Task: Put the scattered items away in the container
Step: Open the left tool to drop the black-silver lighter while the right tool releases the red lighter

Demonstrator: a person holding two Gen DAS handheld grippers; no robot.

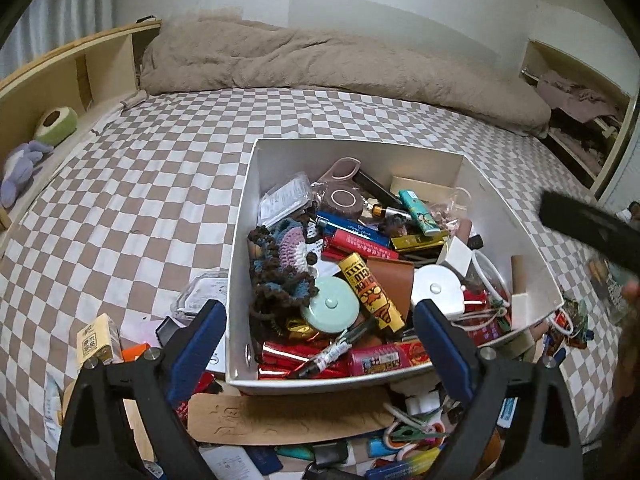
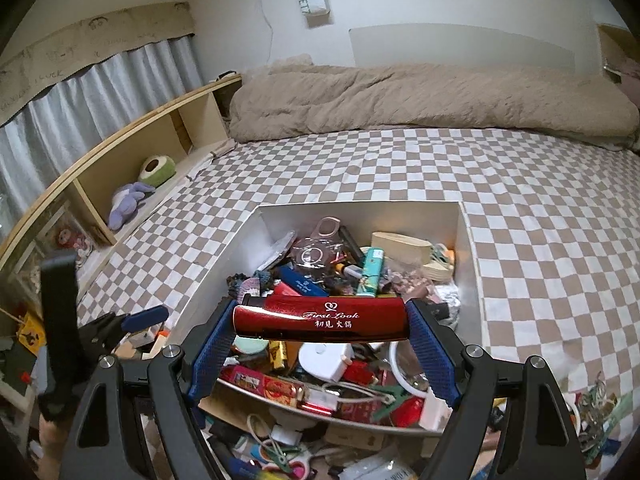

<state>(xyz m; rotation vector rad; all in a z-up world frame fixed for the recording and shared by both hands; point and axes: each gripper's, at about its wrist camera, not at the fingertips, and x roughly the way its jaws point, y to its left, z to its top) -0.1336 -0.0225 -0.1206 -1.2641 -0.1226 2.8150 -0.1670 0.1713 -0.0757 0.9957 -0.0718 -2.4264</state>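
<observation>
Two grippers hover at the near rim of a white open-topped rectangular box (image 1: 400, 152) that sits on a brown-and-white checkered bedsheet (image 1: 140, 184). The left gripper (image 1: 320, 316) has its blue-padded jaws spread wide with nothing between them; its left finger stands outside the box's left wall and its right finger over the heaped contents. The right gripper (image 2: 322, 316) is clamped on a glossy red oblong lighter case with white lettering (image 2: 320, 316), held crosswise above the box's near half. The box is nearly full to its edges. Loose small items (image 1: 360, 440) crowd the sheet from 5 to 8 o'clock of the box. From 9 through 12 to 3 o'clock the sheet lies bare up to a rumpled beige blanket (image 1: 320, 60).
</observation>
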